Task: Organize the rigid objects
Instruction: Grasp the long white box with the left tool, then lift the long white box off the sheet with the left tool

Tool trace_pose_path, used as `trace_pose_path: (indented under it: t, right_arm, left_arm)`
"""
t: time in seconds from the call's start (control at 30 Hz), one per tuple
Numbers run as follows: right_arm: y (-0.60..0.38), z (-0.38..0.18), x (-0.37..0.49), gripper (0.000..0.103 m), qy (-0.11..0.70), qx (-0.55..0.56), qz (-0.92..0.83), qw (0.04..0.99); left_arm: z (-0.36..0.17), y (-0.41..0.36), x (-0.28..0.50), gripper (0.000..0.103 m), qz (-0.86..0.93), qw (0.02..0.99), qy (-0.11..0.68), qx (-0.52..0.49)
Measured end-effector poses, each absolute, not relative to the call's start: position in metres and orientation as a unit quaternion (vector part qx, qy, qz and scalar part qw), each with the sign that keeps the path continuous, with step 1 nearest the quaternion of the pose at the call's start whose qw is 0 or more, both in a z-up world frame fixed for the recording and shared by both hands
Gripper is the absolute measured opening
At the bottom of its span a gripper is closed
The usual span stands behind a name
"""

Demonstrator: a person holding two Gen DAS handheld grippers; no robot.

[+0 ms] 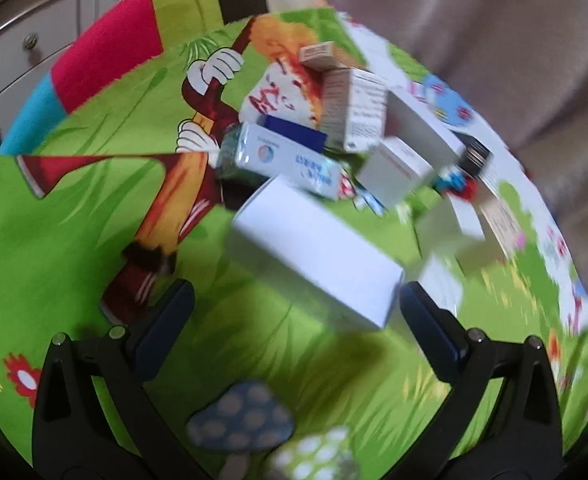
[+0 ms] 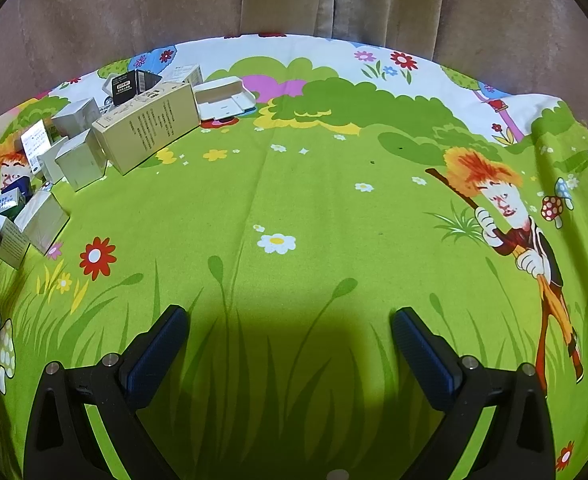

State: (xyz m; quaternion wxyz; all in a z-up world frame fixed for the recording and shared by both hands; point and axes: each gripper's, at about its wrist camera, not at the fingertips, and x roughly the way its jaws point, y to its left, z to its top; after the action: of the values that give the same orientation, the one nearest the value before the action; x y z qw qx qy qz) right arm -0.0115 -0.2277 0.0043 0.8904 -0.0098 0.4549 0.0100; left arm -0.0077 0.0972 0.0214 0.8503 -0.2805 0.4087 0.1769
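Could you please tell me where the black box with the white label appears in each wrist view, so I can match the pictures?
Left wrist view: the black box is right of centre, on the pile's right side, blurred.
Right wrist view: the black box is upper left, at the back of the pile, behind the long tan box.
Shared landmark: the blue-and-white carton, mid-pile there and at the far left edge here.

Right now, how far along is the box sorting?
Nothing looks organized yet: the boxes sit in a jumbled pile on the cartoon-print cloth. The left gripper hangs open near a white box. The right gripper is open, empty. All sorting remains.
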Motion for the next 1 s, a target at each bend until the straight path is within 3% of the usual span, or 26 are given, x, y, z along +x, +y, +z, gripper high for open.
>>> trace_pose_path:
  t: [0.23, 0.3, 0.7, 1.0]
  right_arm:
    - [-0.228, 0.005, -0.012, 0.103, 0.454, -0.009, 0.010, 0.891]
    - [-0.228, 0.005, -0.012, 0.103, 0.454, -0.010, 0.010, 0.891]
    - [-0.227, 0.005, -0.012, 0.103, 0.454, -0.010, 0.010, 0.891]
    - [-0.227, 0.005, -0.012, 0.103, 0.453, -0.010, 0.011, 0.891]
  left_arm:
    - [0.017, 0.090, 0.023, 0.102, 0.249, 0.825, 0.427, -0.275]
    - [0.018, 0.085, 0.023, 0.095, 0.243, 0.830, 0.436, -0.248]
    - [0.027, 0.114, -0.109, 0.095, 0.179, 0.842, 0.436, -0.264]
    - [0.027, 0.113, -0.116, 0.095, 0.152, 0.840, 0.433, -0.288]
